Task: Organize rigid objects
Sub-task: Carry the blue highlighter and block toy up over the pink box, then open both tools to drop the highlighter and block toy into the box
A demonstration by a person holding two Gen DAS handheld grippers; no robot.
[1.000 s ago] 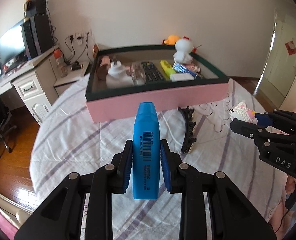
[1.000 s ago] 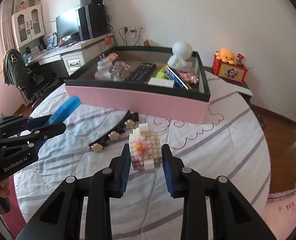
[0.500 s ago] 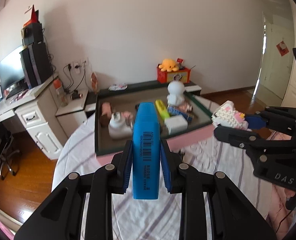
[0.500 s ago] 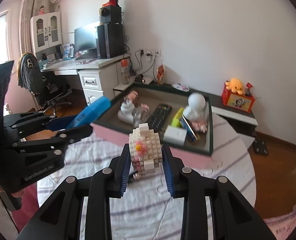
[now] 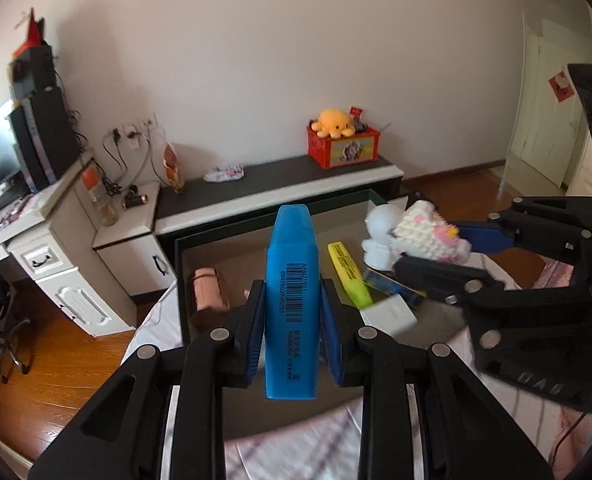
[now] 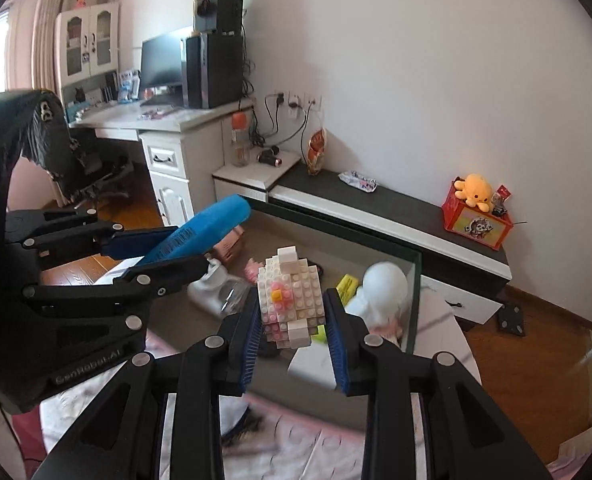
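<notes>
I am gripping a blue highlighter (image 5: 292,304) in my left gripper (image 5: 292,312), the jaws closing on its two flat sides, its capped end pointing away from me over the box (image 5: 232,240). My right gripper (image 6: 294,320) is clamping a white and pink brick toy (image 6: 290,300), jaws pressing on both of its sides, and it is hanging above the right part of the same box. Inside the box, a yellow highlighter (image 5: 348,276) is lying just right of my blue one, with a white figurine (image 5: 382,236) standing at the far right and a white block (image 5: 390,314) lying nearer. A pink roll (image 5: 206,288) is lying at the left. A white bottle (image 6: 212,290) is sitting left of the brick toy. The box is resting on a bench (image 5: 296,452) covered with a striped cloth.
</notes>
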